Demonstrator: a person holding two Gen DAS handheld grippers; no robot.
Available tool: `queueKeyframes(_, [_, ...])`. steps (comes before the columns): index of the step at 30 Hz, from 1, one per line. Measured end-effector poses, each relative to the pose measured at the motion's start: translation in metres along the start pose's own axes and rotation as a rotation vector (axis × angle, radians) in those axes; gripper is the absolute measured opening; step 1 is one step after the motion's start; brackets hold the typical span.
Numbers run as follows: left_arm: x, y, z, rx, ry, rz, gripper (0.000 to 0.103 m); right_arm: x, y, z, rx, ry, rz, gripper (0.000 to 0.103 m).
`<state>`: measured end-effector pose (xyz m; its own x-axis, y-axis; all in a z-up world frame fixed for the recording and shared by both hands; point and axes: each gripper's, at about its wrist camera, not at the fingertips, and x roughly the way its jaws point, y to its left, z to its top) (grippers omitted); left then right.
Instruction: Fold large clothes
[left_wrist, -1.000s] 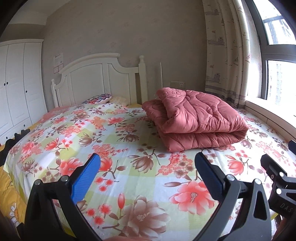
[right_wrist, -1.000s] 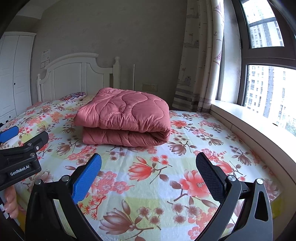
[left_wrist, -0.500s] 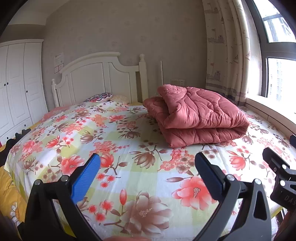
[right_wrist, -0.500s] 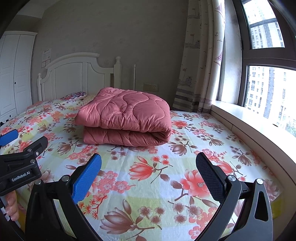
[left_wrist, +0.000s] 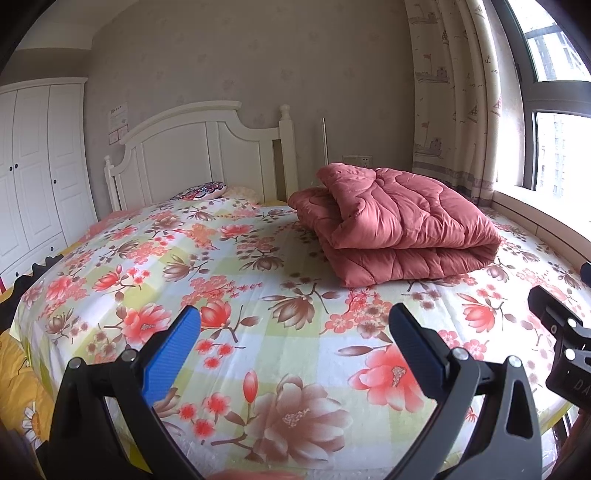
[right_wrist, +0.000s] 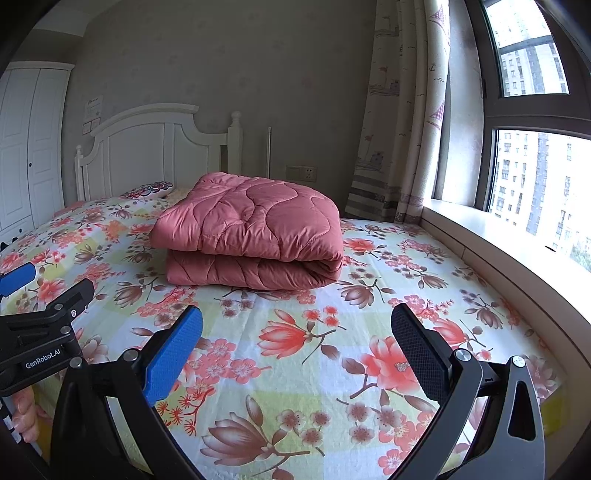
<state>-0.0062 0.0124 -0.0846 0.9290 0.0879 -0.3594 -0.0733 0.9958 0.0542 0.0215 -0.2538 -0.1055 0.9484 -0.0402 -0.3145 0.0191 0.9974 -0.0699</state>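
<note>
Folded quilt (right_wrist: 251, 230) rests on bed (right_wrist: 314, 369); L gripper (left_wrist: 295, 343) & R gripper (right_wrist: 297, 341) both released, empty, well apart from it.

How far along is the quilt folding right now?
Done: the pink quilt lies folded in a thick stack on the floral bed sheet. In hand: nothing; the left gripper and right gripper are both open and short of it. Left: possibly nothing, or another fold, since no other clothes show.
</note>
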Motion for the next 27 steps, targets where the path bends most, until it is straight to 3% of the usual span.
queueKeyframes(27, [0.010, 0.015, 0.002, 0.023, -0.020, -0.003, 0.101, 0.005, -0.002, -0.003, 0.003, 0.020, 0.005, 0.098])
